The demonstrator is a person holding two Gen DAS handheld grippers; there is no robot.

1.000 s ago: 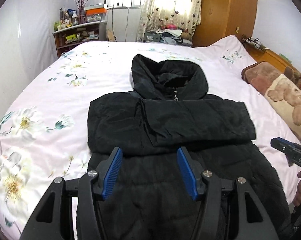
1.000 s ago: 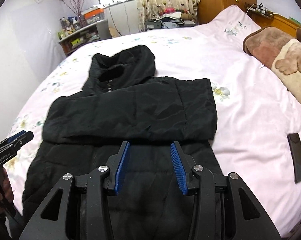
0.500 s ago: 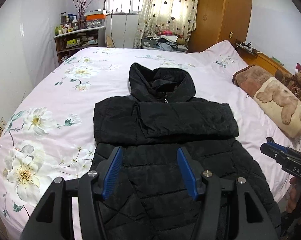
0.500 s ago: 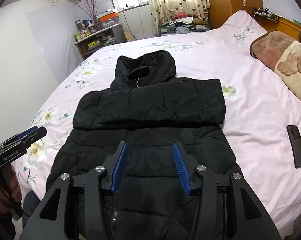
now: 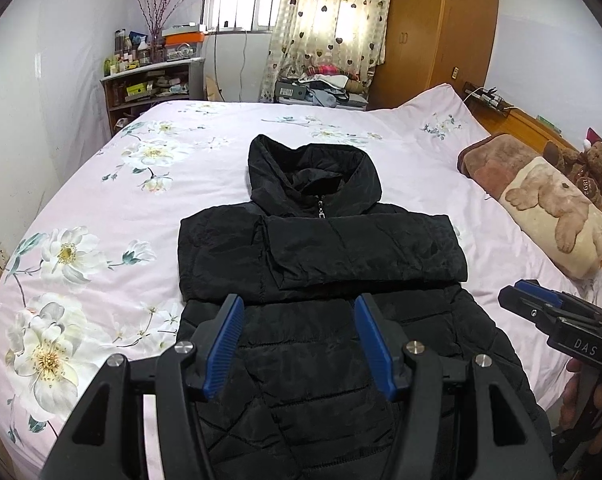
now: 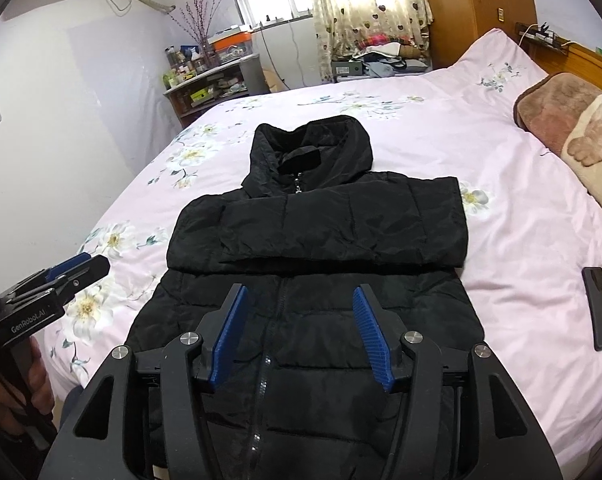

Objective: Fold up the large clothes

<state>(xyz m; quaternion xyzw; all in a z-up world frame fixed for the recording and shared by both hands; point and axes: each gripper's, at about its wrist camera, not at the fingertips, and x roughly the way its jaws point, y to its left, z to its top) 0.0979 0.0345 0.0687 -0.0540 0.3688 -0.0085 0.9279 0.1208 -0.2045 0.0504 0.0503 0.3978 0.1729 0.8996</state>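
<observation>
Jacket (image 5: pixel 321 264): laid flat on the bed (image 5: pixel 101 208) (sleeves folded across the chest).
Left gripper (image 5: pixel 299 344): jaws released, nothing held.
Right gripper (image 6: pixel 297 336): jaws released, nothing held.

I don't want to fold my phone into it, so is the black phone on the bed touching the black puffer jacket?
Apart. In the right wrist view, pink bedsheet shows between the black phone and the black puffer jacket.

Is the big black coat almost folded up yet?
Partly. Done: the black coat lies flat on the bed, zipped, with both sleeves folded across the chest. In hand: nothing; the left gripper and right gripper are both open above the coat's lower half. Left: the hood sticks out and the body isn't folded up.
</observation>
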